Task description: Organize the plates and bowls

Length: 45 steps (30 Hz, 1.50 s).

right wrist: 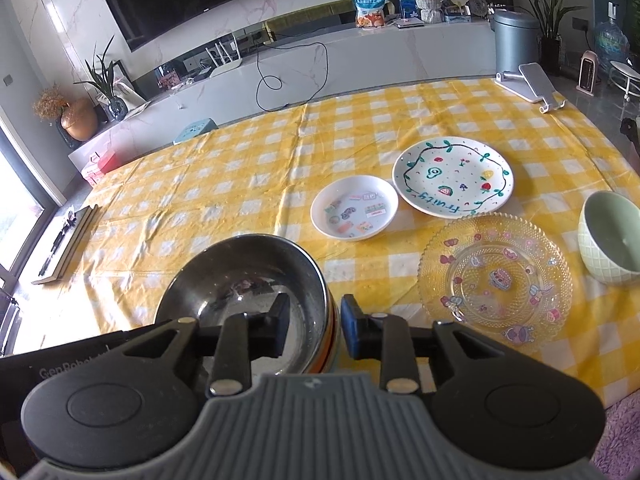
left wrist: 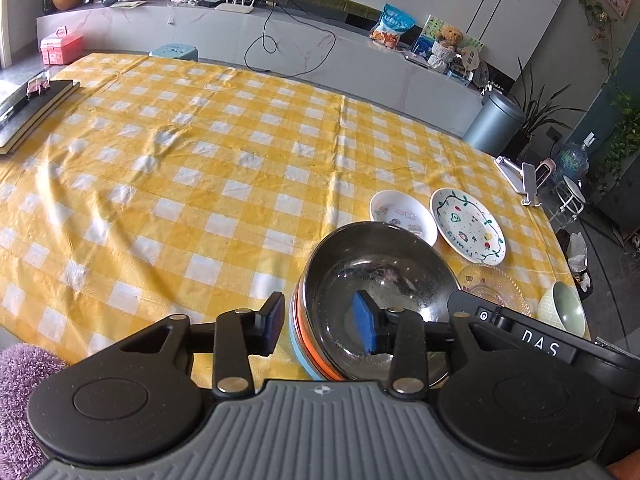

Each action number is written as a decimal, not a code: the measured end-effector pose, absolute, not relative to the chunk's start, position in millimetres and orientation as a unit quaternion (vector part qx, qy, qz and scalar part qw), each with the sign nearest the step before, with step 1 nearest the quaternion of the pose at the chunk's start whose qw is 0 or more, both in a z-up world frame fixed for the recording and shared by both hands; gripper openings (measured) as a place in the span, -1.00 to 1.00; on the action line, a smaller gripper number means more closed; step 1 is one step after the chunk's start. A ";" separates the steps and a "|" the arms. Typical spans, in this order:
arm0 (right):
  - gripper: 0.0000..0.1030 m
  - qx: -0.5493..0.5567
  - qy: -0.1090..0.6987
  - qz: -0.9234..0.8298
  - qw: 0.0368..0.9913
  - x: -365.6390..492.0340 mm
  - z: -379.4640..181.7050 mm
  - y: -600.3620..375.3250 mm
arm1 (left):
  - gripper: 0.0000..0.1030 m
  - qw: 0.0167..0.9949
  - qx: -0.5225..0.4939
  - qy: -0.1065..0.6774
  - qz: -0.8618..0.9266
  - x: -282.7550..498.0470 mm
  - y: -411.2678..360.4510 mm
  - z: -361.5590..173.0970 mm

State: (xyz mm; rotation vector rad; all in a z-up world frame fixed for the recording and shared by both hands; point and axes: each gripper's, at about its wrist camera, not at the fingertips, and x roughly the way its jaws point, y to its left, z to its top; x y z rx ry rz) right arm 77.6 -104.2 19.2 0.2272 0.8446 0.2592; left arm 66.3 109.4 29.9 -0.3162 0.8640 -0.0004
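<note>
The steel bowl (right wrist: 244,280), nested atop orange and blue ones near the desk's front edge, looked light, stiff and slippery; its thin rim seemed the best hold. Left tongs (left wrist: 322,326) and right tongs (right wrist: 314,328) straddled opposite rims, part open, gripping nothing. The checked cloth (left wrist: 200,168) lay wrinkled; a television hung beyond.

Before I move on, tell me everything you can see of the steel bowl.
The steel bowl is shiny metal, round, empty and upright, nested on top of an orange and a blue bowl on the checked tablecloth. The left gripper and right gripper each straddle its rim, pads not pressing.
</note>
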 end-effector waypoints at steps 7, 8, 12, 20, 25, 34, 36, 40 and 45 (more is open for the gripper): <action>-0.34 0.115 0.370 0.114 0.915 65.7 40.8 -123.4 | 0.15 0.925 -0.134 0.355 -0.020 52.9 90.7 59.3; -0.30 0.113 0.363 0.111 0.918 63.8 44.4 -127.3 | 0.15 0.927 -0.131 0.351 -0.028 52.0 85.6 62.3; -0.23 0.107 0.339 0.089 0.930 57.2 55.1 -146.2 | 0.16 0.930 -0.119 0.344 -0.059 50.7 62.0 69.2; -0.13 0.115 0.318 0.029 0.941 55.1 54.7 -200.1 | 0.16 0.923 -0.085 0.362 -0.105 58.6 7.8 66.1; -0.13 0.136 0.314 -0.018 0.940 54.9 45.9 -243.6 | 0.16 0.914 -0.076 0.376 -0.134 68.3 -24.5 61.9; -0.13 0.172 0.318 -0.091 0.928 54.7 21.6 -310.2 | 0.16 0.898 -0.051 0.399 -0.181 83.6 -86.3 47.3; -0.13 0.174 0.317 -0.105 0.926 56.2 16.9 -320.9 | 0.16 0.895 -0.046 0.404 -0.186 88.8 -97.3 43.6; -0.11 0.183 0.318 -0.120 0.922 63.6 10.2 -337.2 | 0.17 0.889 -0.041 0.415 -0.191 99.6 -115.3 35.2; -0.05 0.208 0.334 -0.127 0.911 79.4 0.2 -353.6 | 0.18 0.884 -0.043 0.426 -0.190 116.7 -129.3 27.7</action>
